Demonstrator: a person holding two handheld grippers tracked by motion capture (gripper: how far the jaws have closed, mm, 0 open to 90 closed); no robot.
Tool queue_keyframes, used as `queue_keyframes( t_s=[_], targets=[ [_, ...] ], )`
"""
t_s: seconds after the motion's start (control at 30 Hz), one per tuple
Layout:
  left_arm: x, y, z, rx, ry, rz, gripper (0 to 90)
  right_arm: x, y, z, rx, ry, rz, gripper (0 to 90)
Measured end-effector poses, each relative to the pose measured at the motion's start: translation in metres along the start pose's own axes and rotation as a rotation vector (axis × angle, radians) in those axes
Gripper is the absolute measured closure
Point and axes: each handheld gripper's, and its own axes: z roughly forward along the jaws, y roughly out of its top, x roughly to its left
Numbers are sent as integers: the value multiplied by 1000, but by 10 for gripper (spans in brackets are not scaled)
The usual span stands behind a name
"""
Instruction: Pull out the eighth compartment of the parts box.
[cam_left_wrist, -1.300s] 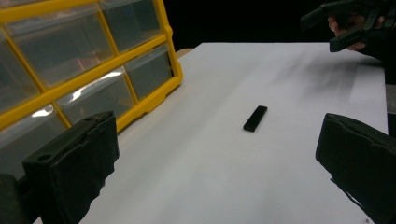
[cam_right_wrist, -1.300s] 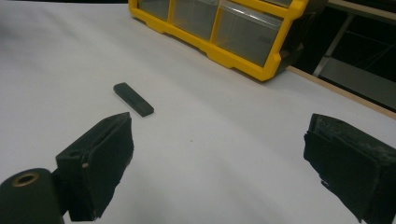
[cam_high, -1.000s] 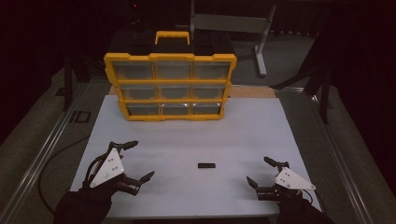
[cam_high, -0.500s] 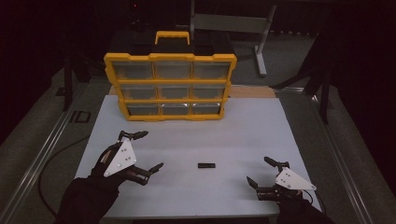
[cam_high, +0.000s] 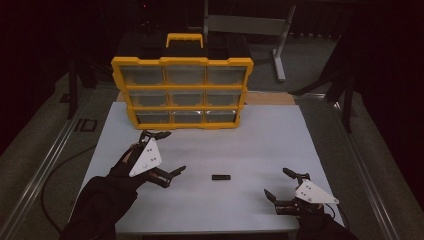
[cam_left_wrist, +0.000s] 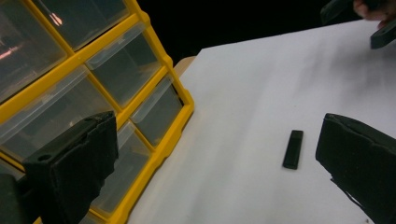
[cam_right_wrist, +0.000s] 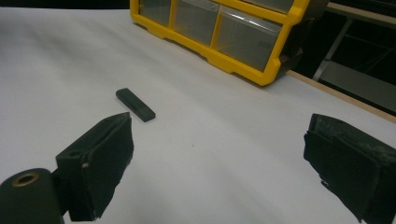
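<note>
Jaws spread wide and empty, the left gripper (cam_high: 162, 152) hangs between the yellow drawer cabinet (cam_high: 182, 92) and a small black bar (cam_high: 221, 177) lying mid-table, apparently choosing its reach, while the right gripper (cam_high: 280, 184) rests open.

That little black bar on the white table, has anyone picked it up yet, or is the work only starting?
Only starting, it seems. The small black bar lies flat on the white table, touched by nothing. The left gripper hovers open between the bar and the yellow drawer cabinet; the right gripper rests open near the front edge. The drawers look shut. Grasping the bar is left.
</note>
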Motion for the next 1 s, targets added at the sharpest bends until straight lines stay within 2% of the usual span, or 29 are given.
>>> queue_keyframes(
  t_s=[0.2,0.43,0.6,0.8,0.93,1.0],
  targets=[
    [5,6,12,16,-7,24,1,-1,0,0,0,0,6,81],
    [6,12,28,51,-11,82,0,0,0,0,2,3,4,81],
    [6,14,41,77,-21,103,0,0,0,0,5,5,6,81],
    [8,17,51,107,-11,148,0,0,0,0,4,7,6,82],
    [10,16,59,120,-15,150,1,1,0,0,1,9,-2,81],
    [11,15,63,130,-12,164,0,1,0,0,3,9,0,82]
  ],
)
